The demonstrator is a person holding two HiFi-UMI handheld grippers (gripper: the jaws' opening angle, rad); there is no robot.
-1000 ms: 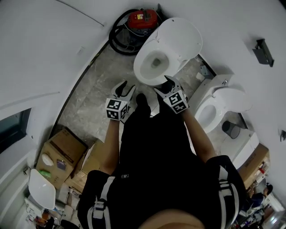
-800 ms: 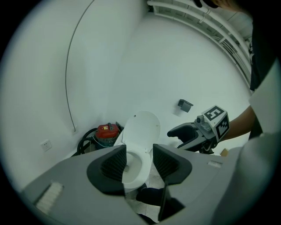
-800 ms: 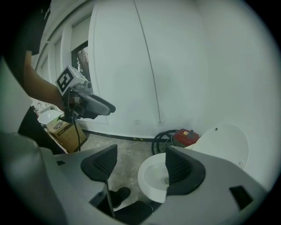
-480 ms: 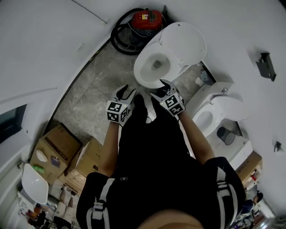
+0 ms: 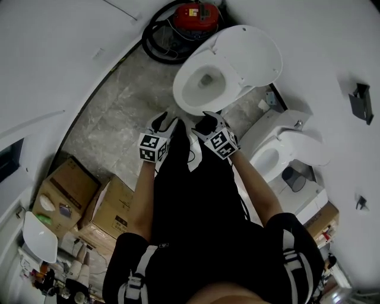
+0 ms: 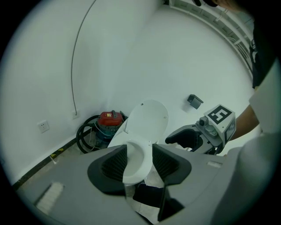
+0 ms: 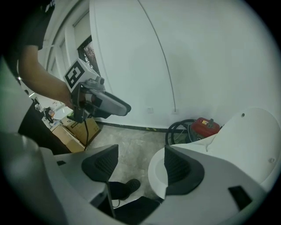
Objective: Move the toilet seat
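Observation:
A white toilet [image 5: 185, 89] stands ahead with its lid [image 5: 252, 54] raised against the wall; the seat ring lies around the bowl. Both grippers hover just short of the bowl's near rim. The left gripper [image 5: 164, 122] is open, its jaws closing slightly with nothing between them; past them the left gripper view shows the bowl [image 6: 137, 154] and lid [image 6: 150, 119]. To its right the right gripper [image 5: 205, 121] is also open and closing slightly on empty air. In the right gripper view the bowl rim [image 7: 154, 172] lies behind the right jaw, apart from it.
A red vacuum cleaner [image 5: 193, 14] with a black hose sits in the corner behind the toilet. A second toilet [image 5: 279, 155] and a small bin [image 5: 291, 177] are at the right. Cardboard boxes [image 5: 66, 193] stand at the left. The person's shoes rest on the stone floor [image 5: 124, 119].
Both grippers have drifted slightly left and toward each other while staying near the bowl's front rim. The head view has shifted, so the toilet now sits higher in the picture.

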